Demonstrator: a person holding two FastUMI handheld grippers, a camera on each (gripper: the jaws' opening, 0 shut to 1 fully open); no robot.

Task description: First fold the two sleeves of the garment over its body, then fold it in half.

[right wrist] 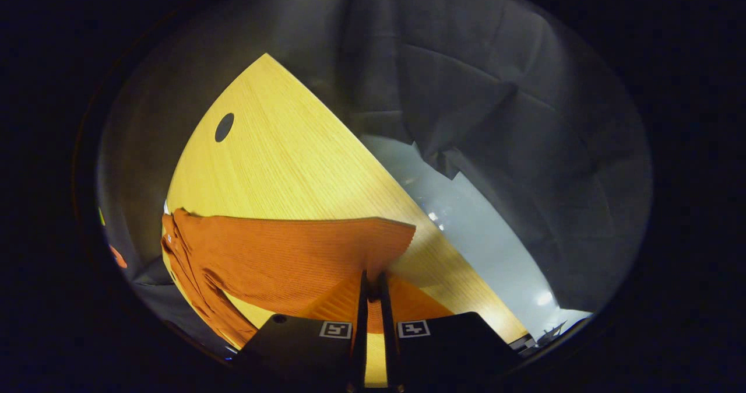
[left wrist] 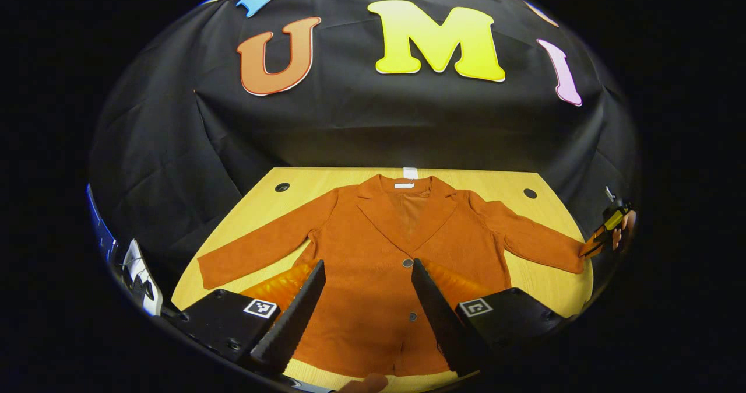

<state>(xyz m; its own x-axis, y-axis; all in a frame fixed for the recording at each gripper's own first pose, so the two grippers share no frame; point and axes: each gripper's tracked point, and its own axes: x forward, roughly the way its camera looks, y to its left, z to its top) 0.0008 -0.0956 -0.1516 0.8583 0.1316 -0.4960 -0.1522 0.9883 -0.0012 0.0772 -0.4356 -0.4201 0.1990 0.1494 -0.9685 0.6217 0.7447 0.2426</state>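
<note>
Jacket [left wrist: 373,265] flat on table [left wrist: 326,180]; right gripper [right wrist: 372,285] fingers pinch sleeve cuff [right wrist: 373,247] near table edge; left gripper [left wrist: 367,276] fingers spread.

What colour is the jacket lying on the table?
The jacket is rust orange all over, with dark buttons; the left gripper view shows it best.

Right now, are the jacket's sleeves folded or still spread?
Spread: both sleeves of the jacket lie outward on the table.

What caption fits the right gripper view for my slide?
Right gripper shut on orange ribbed jacket's sleeve cuff.
</note>
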